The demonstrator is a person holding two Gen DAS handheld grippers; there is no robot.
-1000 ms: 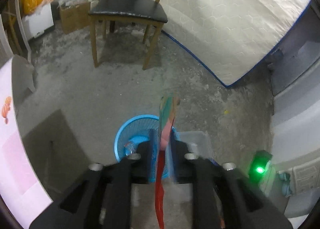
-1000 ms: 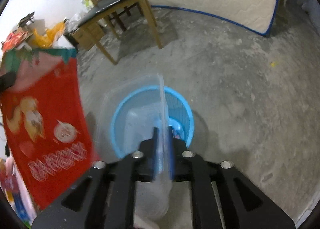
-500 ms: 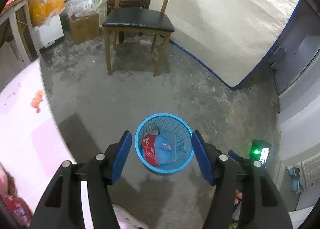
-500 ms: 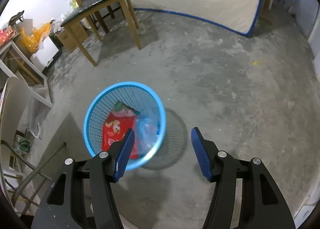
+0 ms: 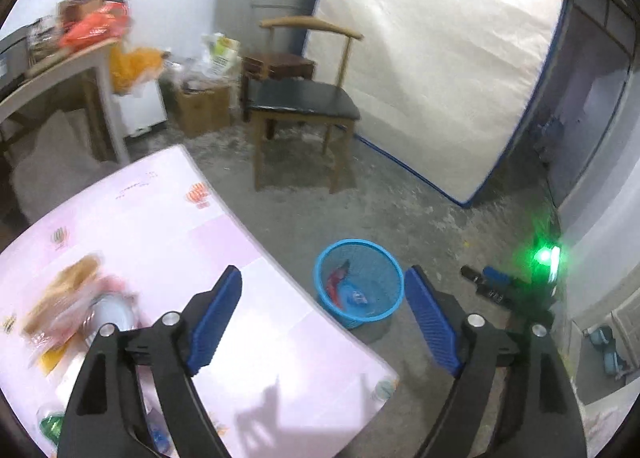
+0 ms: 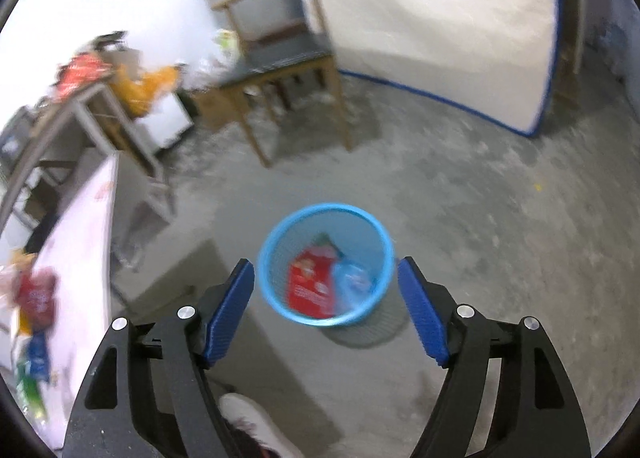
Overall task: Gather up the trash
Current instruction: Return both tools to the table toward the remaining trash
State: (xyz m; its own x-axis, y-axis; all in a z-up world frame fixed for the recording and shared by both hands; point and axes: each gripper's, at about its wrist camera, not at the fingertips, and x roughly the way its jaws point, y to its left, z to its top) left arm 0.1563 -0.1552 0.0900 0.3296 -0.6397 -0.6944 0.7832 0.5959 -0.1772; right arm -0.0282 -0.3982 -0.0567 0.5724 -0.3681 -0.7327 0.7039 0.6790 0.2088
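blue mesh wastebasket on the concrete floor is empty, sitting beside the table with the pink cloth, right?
Not empty. The blue mesh wastebasket already holds a red snack wrapper and a clear plastic piece with blue on it, as the right wrist view shows. The rest holds: it stands on the concrete floor beside the table with the pink cloth.

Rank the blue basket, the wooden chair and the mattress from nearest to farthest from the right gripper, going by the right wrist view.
1. Blue basket, on the floor just beyond the right gripper, whose jaws are opening with nothing between them.
2. Wooden chair, further back, left of centre.
3. Mattress, leaning upright at the back, to the right behind the chair.
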